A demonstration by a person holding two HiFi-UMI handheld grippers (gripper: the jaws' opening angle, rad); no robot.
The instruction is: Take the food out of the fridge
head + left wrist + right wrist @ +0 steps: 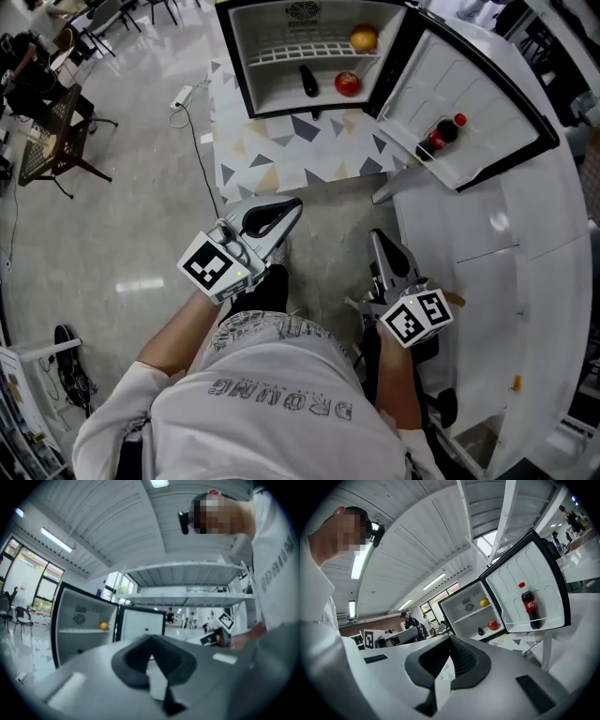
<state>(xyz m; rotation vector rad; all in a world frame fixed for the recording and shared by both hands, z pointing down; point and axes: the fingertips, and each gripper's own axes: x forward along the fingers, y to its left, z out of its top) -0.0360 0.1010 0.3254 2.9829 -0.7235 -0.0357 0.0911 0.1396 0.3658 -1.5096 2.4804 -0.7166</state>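
The small fridge [246, 66] stands open ahead of me on the floor. An orange [363, 38] sits on its upper shelf; a red apple [348, 83] and a dark oblong item [308, 81] lie on its floor. A cola bottle [443, 133] stands in the door rack [487, 141]. My left gripper [296, 204] and right gripper [377, 236] are both shut and empty, well short of the fridge. The right gripper view shows the orange [484, 603], apple [492, 625] and bottle [529, 606] beyond its shut jaws. The left gripper view shows only the orange [103, 626].
A triangle-patterned mat [281, 150] lies under the fridge. The open door swings right, over a white table [544, 281]. A power strip [183, 95] with its cable lies on the floor at left, with chairs [47, 141] farther left. A person [408, 620] stands in the background.
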